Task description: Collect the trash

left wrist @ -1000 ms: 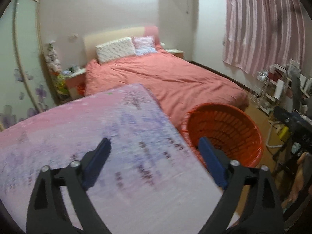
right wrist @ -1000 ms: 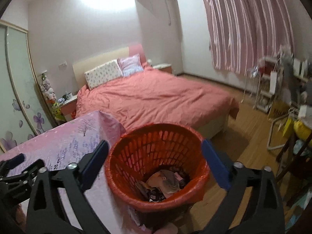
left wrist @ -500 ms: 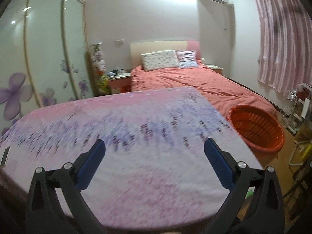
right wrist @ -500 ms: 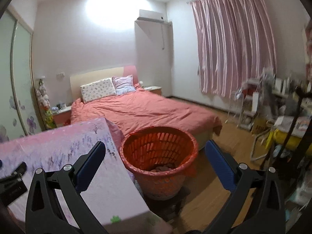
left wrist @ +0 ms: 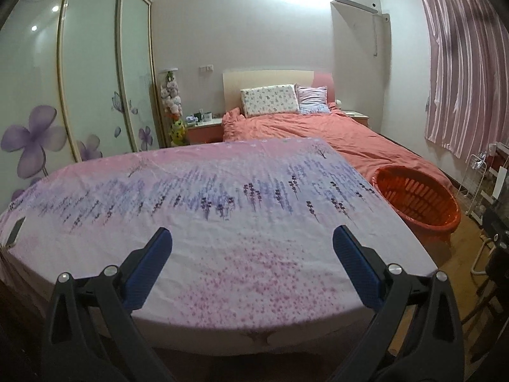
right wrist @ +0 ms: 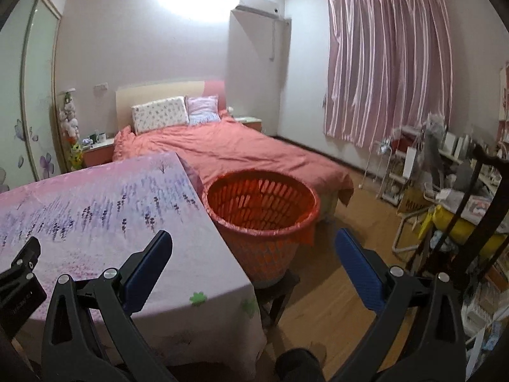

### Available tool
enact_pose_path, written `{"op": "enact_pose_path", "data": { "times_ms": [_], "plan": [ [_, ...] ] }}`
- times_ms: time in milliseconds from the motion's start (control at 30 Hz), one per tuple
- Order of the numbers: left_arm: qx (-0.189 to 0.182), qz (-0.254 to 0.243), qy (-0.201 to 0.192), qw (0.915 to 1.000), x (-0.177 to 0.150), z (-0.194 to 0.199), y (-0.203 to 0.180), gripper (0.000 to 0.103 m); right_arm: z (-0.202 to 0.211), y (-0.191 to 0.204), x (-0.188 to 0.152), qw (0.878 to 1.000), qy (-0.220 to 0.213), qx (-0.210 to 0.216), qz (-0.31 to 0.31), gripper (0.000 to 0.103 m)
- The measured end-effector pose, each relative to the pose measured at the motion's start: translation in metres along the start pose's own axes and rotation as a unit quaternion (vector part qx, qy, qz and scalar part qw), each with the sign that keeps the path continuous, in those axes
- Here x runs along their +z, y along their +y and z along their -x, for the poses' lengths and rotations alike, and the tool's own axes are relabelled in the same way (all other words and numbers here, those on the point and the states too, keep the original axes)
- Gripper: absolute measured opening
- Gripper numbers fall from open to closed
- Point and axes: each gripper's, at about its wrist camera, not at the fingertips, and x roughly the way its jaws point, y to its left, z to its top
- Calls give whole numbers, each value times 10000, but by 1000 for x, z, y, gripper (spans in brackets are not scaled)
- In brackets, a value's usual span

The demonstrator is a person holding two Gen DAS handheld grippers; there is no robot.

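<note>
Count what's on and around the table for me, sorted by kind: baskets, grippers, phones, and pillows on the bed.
Orange baskets: 1, the basket beside the table
Grippers: 2, left gripper and right gripper, both open and empty
Phones: 1, the phone at the table's far left edge
Pillows: 2, the floral pillow and the pink pillow
Total: 6

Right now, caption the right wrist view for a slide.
Open right gripper faces the orange basket beside the cloth-covered table; bed behind.
</note>
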Motion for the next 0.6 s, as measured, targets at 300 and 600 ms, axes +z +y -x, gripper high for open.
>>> {"op": "enact_pose_path", "data": {
  "times_ms": [300, 600],
  "plan": [
    [-60, 118, 114, 9998, 2, 6, 0, 99, 9, 0, -8, 9995, 251, -28, -167, 101],
    [-100, 147, 105, 9998, 7, 13, -2, 99, 12, 2, -7, 9979, 382, 401, -326, 101]
  ]
}}
